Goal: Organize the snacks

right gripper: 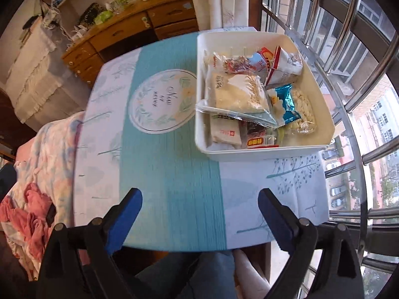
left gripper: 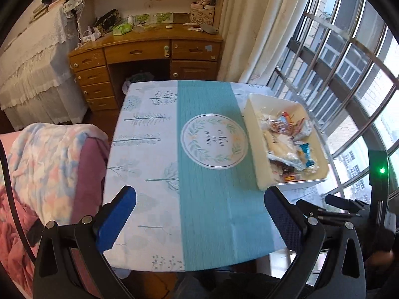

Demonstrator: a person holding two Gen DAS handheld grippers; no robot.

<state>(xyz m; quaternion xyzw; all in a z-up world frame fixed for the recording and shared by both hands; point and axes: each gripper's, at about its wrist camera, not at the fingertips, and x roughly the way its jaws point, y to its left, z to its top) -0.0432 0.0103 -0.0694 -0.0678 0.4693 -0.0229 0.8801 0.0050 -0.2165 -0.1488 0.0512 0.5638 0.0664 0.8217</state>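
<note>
The snacks (right gripper: 251, 92) are seen piled in the white bin (right gripper: 264, 153) on the right part of the worktop (right gripper: 172, 169). Both the left tongs (left gripper: 199, 214) and the right tongs (right gripper: 199, 214) are held spread and empty, near the front edge. The packets are judged light, crinkly and slippery, and some probably crushable; a sealed edge is best pinched gently.

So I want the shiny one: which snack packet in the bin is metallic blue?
The blue foil packet right of the big pale packet; the others are white or clear.
</note>
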